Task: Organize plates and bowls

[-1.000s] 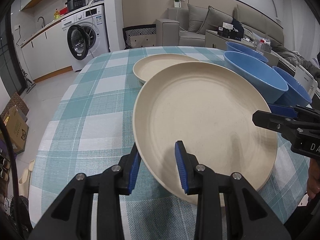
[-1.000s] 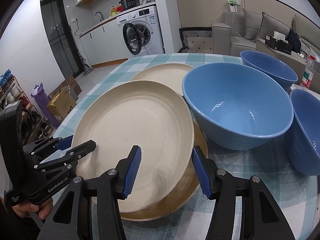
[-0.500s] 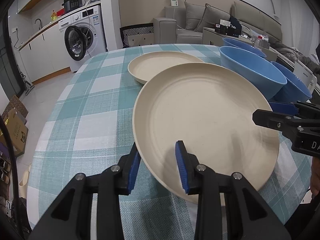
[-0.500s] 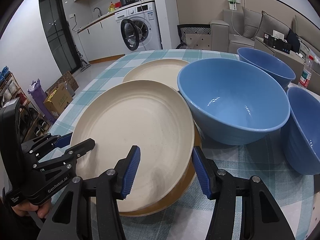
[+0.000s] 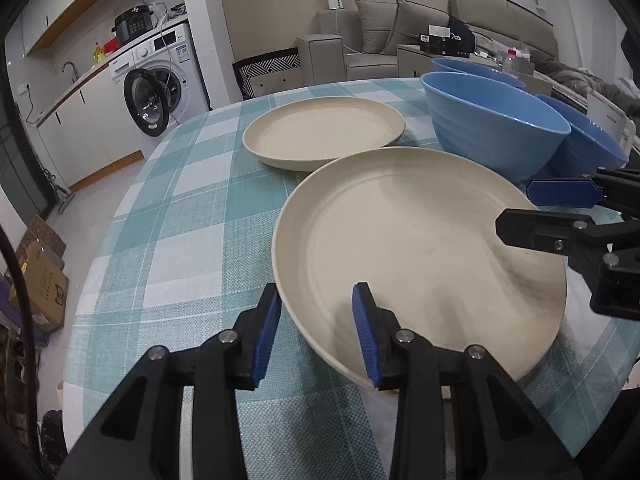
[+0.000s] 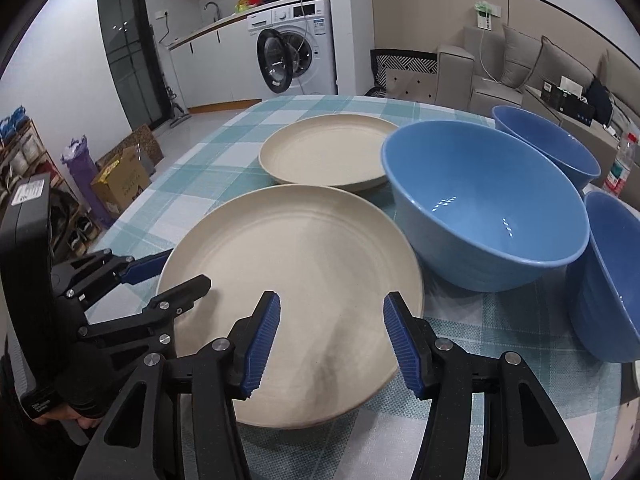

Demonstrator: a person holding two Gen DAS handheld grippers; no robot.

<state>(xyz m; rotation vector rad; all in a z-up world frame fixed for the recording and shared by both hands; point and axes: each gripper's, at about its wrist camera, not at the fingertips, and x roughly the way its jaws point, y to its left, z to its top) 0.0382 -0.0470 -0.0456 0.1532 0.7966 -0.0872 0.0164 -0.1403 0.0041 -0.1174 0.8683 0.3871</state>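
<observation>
Checked tablecloth (image 5: 192, 216) under plates (image 5: 324, 132), bowls (image 5: 492, 136)

A: Cream is being shown by both plates (image 5: 420, 240) (image 5: 324, 132), blue by three bowls (image 6: 486, 204).
B: A teal-and-white check is being displayed by the tablecloth (image 5: 180, 216).

Washing machine (image 5: 154, 92), sofa (image 5: 400, 36), checked tablecloth (image 5: 180, 216).

Near plate (image 6: 296, 264) on bench (image 5: 192, 208), closest to cameras. Second plate (image 6: 326, 154) behind it, apart. Large bowl (image 6: 484, 208) right of near plate, just beside its rim. Two more bowls: one (image 6: 544, 144) behind large bowl, one (image 6: 608, 276) to its right. Washing machine (image 6: 296, 50) beyond bench, sofa (image 5: 384, 36) far right.
</observation>
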